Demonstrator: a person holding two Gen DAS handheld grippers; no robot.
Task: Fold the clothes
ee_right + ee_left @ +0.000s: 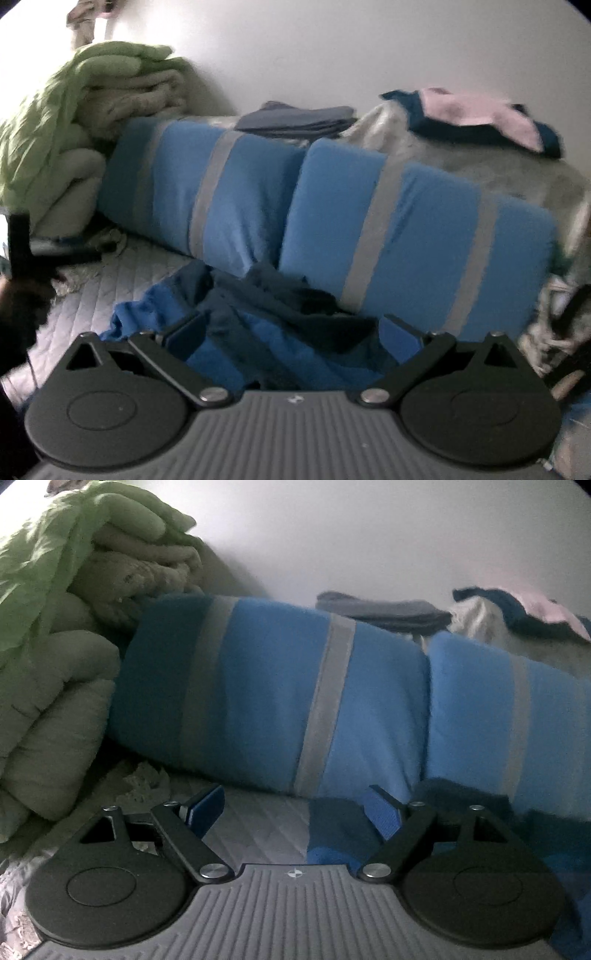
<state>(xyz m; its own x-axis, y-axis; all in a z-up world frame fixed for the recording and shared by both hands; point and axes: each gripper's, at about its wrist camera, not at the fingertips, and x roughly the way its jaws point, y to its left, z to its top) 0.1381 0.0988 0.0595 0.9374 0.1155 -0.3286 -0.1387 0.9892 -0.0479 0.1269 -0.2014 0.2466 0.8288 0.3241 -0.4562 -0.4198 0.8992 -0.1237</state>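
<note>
Blue garment (pixel 258 332), crumpled on quilted bedding (pixel 110 288) before two striped blue cushions (pixel 406 229); left gripper (pixel 295 812) and right gripper (pixel 291 339) both spread wide, empty; advisable to spread flat before folding.

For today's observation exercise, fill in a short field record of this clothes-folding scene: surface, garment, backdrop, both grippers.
Surface: white quilted bed cover
Garment: crumpled blue fabric garment, unfolded
Backdrop: two blue cushions with grey stripes
Left gripper: jaws open, empty
Right gripper: jaws open, over the garment
Elsewhere: folded grey cloth stack
</note>
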